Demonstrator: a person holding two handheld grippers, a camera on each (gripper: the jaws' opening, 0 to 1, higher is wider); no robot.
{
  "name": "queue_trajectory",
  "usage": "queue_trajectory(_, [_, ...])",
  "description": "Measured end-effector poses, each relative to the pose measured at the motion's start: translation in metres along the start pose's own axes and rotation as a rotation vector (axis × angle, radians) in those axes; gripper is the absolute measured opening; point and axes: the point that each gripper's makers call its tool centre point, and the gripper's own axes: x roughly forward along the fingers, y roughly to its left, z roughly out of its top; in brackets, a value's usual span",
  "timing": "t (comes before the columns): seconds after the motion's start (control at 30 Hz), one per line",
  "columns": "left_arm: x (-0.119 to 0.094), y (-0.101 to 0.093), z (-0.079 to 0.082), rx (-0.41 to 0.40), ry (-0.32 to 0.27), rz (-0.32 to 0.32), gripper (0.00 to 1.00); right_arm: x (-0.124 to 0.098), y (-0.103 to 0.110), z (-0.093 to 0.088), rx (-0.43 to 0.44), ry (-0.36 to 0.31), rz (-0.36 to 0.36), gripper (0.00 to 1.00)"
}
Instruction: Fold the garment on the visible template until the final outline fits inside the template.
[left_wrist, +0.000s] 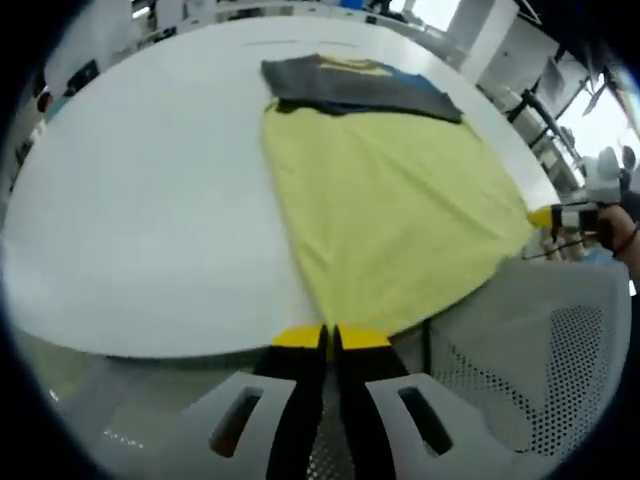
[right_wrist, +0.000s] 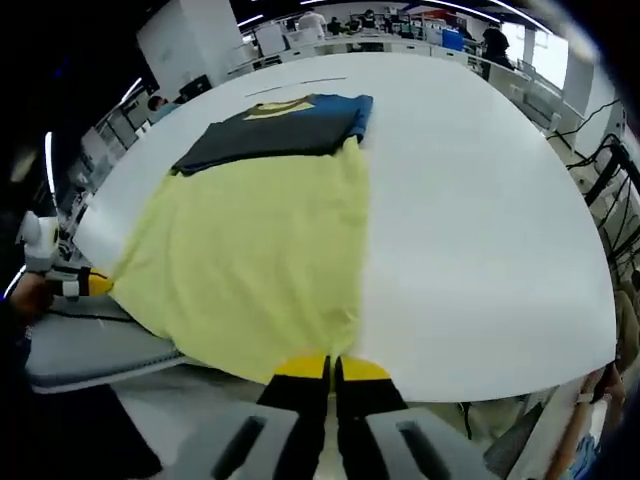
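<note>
Here we saw the yellow garment spread flat on the white table, its near hem hanging at the table edge. In the left gripper view, the left gripper had its yellow-tipped jaws pressed together right at that hem; whether cloth was pinched between them we could not tell. In the right gripper view, the right gripper likewise had its jaws closed at the garment's near edge. A dark folded shirt lay on the far end of the garment. A grey chair stood beside the table.
</note>
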Motion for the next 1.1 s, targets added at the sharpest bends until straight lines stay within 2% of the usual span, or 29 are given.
queue_trajectory(0.1, [-0.006,-0.003,0.006,-0.019,-0.005,-0.015,0.00,-0.001,0.000,0.003,-0.016,-0.003,-0.001,0.00])
queue_trajectory(0.2, [-0.011,-0.001,0.018,-0.002,-0.022,-0.029,0.00,-0.004,-0.001,0.014,-0.013,-0.042,0.002,0.00])
queue_trajectory(0.43, [-0.025,0.005,0.058,-0.004,-0.104,-0.046,0.00,-0.018,0.001,0.046,-0.034,-0.116,-0.003,0.00])
queue_trajectory(0.6, [-0.033,0.004,0.082,0.016,-0.153,-0.050,0.00,-0.027,0.003,0.078,-0.064,-0.195,-0.004,0.00])
queue_trajectory(0.93, [-0.040,0.014,0.112,-0.022,-0.217,-0.041,0.00,-0.031,-0.003,0.115,-0.125,-0.243,-0.022,0.00])
queue_trajectory(1.1, [-0.045,0.018,0.137,-0.016,-0.265,-0.033,0.01,-0.033,-0.002,0.137,-0.106,-0.270,0.019,0.00])
